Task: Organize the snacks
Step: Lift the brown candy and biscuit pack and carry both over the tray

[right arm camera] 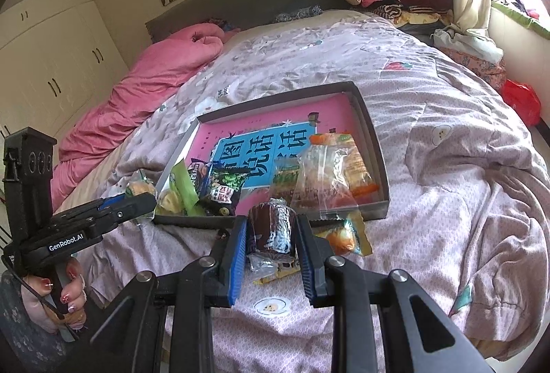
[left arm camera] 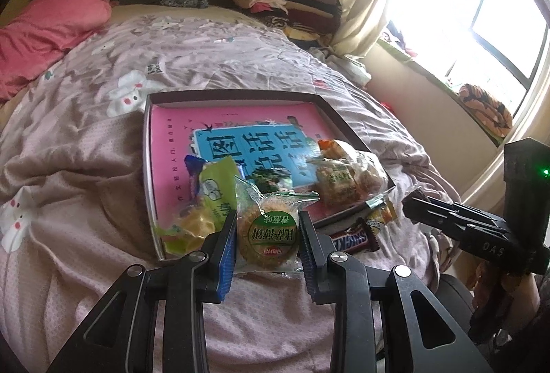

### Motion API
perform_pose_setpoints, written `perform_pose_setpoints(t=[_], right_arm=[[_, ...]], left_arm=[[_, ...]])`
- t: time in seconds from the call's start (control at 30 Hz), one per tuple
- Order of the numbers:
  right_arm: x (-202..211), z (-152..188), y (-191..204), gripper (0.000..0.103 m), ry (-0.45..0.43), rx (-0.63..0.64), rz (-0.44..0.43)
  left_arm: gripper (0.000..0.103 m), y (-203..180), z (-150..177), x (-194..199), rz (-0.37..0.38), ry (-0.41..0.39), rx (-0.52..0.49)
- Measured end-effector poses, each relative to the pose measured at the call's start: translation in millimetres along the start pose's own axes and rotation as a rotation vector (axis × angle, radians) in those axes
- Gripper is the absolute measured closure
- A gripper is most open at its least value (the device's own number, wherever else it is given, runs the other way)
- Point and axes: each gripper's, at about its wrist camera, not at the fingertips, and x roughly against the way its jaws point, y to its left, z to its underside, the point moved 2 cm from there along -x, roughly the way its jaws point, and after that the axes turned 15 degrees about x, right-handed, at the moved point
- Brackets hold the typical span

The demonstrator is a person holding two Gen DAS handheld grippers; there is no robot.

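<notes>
**Snack sorting on a lumpy bed, both tongs loaded**

Bedroom setup: soft pinkish quilt [right arm camera: 447, 167], with the grey tray [right arm camera: 383, 180] sitting on it as my landmark.

My left gripper [left arm camera: 268, 235] is clamped on a round pastry [left arm camera: 268, 235] in clear wrap, just short of the tray's near edge. My right gripper [right arm camera: 271, 232] is closed around a dark Snickers bar [right arm camera: 273, 228], also just in front of the tray.

Handling guess: the pastry looks light and crumbly, its film slippery, so I'd squeeze gently across the cake, not the loose seal. The bar seems firmer, mid-body grip is fine.

The right wrist view shows the orange candy [right arm camera: 343, 237] on the quilt beside the tray's near corner and the green-black packet [right arm camera: 223, 187] inside. The left view hides the bar in my right tongs.
</notes>
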Motion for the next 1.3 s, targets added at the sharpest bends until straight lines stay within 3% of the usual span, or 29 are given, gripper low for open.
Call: perform_pose_setpoints(t=[1.3], right_arm=[[-50, -13, -18, 0.075, 0.026, 0.008, 0.025]], left_arm=[[0.069, 0, -8, -38, -0.019, 0.001, -0.019]])
